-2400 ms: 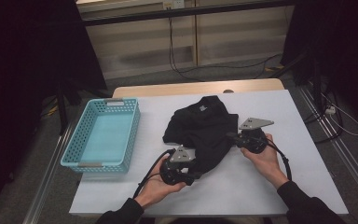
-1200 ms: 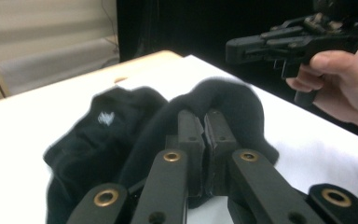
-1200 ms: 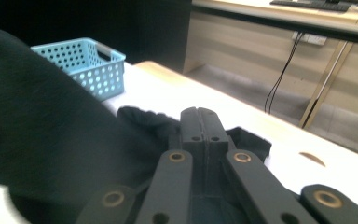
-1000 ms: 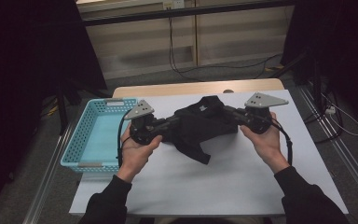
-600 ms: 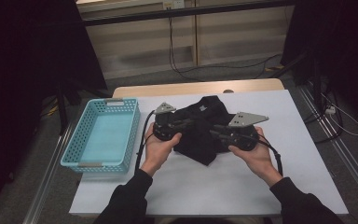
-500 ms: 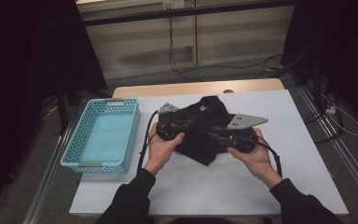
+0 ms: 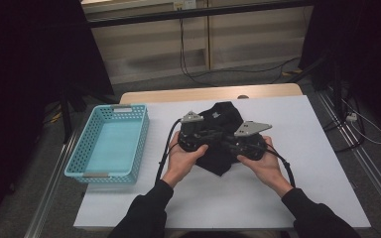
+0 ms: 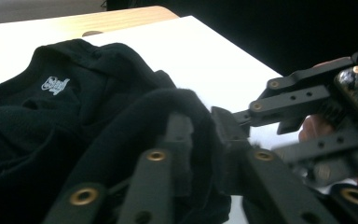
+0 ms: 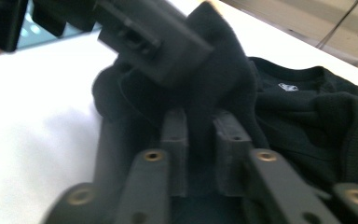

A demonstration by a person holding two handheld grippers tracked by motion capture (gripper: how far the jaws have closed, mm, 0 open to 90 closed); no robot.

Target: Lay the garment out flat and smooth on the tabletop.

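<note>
The white bench point(image 7: 317, 163) is carrying a blue basket point(image 7: 110, 143) at left and a black garment point(image 7: 222, 130) at centre. Both tongs, left point(image 7: 204, 138) and right point(image 7: 228, 145), are pinching garment folds, left just loosening, right just tightening.

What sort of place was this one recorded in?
Probably a lab or workshop recording station, not a home: a white table on bare floor, loose cables along the back wall, dark curtains at the sides.

both tongs point(image 7: 194, 140) point(image 7: 238, 145) on black garment point(image 7: 222, 119)
</note>
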